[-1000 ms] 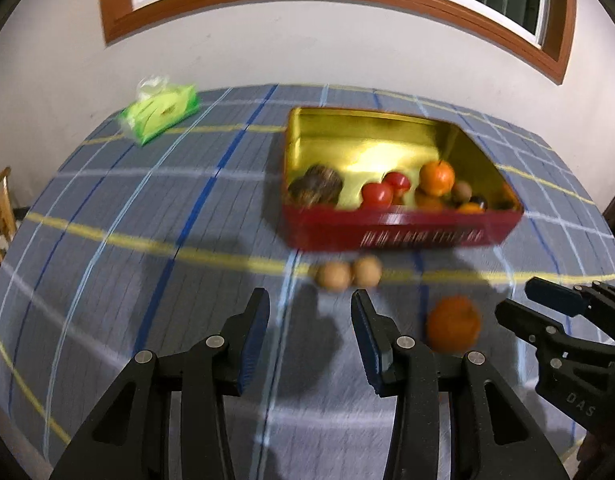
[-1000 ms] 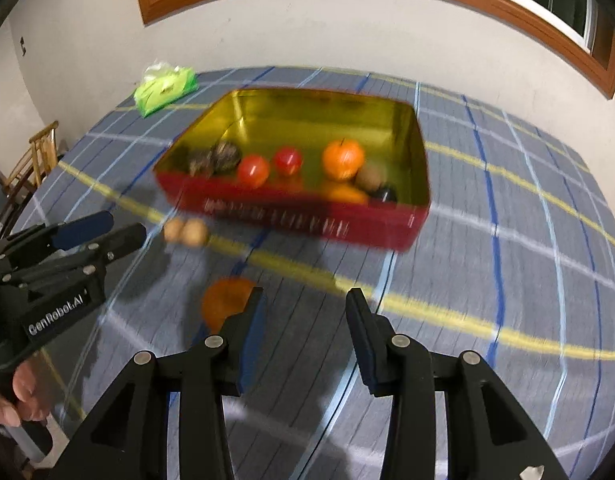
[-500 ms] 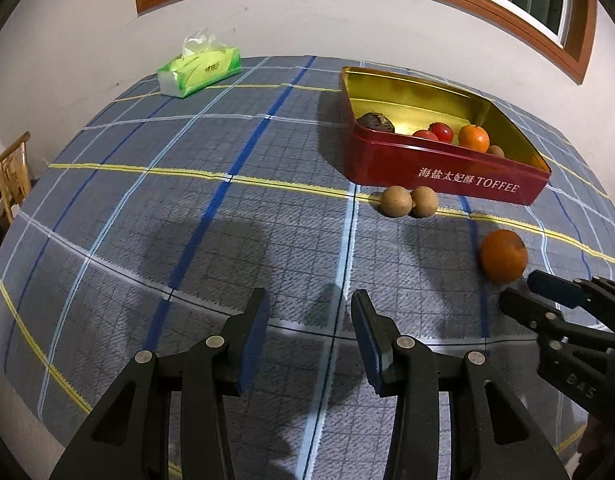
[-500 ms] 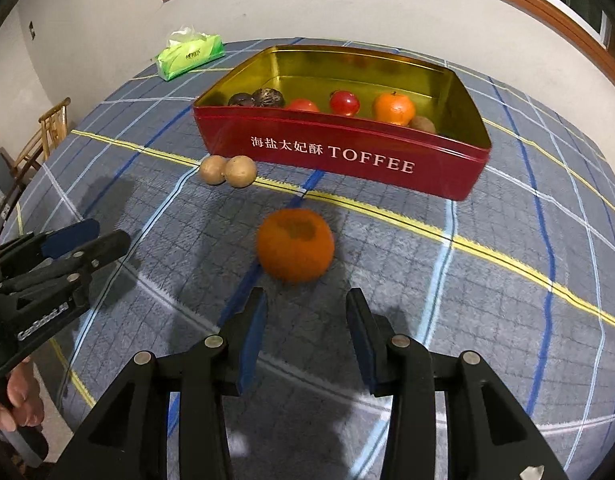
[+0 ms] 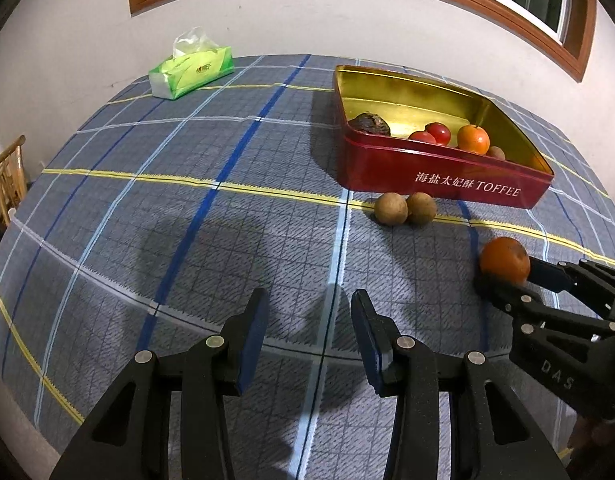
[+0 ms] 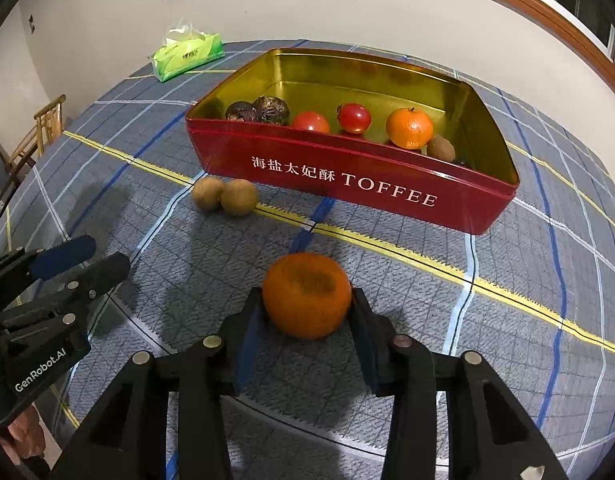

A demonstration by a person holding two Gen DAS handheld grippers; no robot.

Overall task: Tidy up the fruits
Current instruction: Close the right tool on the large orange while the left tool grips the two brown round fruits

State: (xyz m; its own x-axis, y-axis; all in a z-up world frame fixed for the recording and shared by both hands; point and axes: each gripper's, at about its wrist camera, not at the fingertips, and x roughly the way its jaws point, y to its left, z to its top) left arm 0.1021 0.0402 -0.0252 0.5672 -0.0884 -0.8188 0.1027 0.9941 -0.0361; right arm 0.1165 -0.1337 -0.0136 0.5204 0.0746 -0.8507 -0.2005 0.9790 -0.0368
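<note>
A loose orange [image 6: 307, 296] rests on the checked tablecloth in front of the red toffee tin [image 6: 347, 184]. My right gripper [image 6: 306, 294] straddles it, one fingertip close on either side, jaws open and no wider than the fruit allows. In the left wrist view the same orange [image 5: 503, 260] shows between the right gripper's [image 5: 507, 276] tips. My left gripper [image 5: 307, 304] hovers open over bare cloth, holding nothing. Two brown round fruits [image 6: 223, 196] lie side by side at the tin's front left. Inside the tin are dark, red, orange and brown fruits.
A green tissue pack [image 5: 191, 72] lies at the table's far left corner by the wall. A wooden chair [image 5: 7, 184] stands beyond the left edge. The left gripper [image 6: 105, 256], with a hand under it, is at the left of the right wrist view.
Both grippers have sunk nearer the table. The right one has advanced until the orange, first off to its left and then just ahead, sits between its fingertips. Jaw widths are unchanged.
</note>
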